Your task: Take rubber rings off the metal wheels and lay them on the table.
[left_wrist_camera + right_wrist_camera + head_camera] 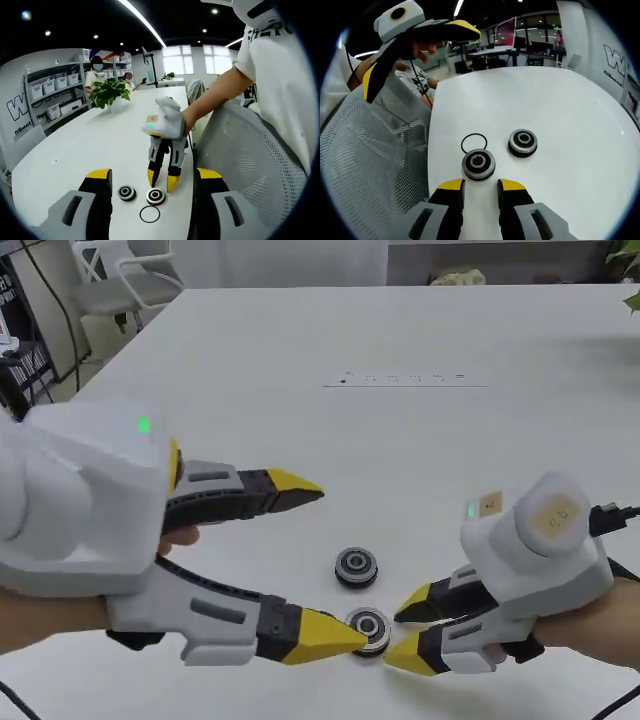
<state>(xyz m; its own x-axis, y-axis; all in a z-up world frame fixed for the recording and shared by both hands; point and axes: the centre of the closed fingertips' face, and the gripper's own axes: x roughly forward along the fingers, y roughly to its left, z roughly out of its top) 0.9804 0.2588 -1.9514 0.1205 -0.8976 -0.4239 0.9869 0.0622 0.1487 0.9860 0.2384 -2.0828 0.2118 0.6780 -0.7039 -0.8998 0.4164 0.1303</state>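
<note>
Two small metal wheels lie near the front of the white table. The farther wheel has a black rubber rim. The nearer wheel looks greyer at its edge. A loose black rubber ring lies flat beside the nearer wheel. My right gripper is open by a narrow gap, its tips just short of the nearer wheel. My left gripper is wide open, one jaw tip next to the nearer wheel.
A socket strip sits flush in the tabletop farther back. White chairs stand at the far left corner. A grey mesh chair is at the table's near edge. A potted plant stands at the far end.
</note>
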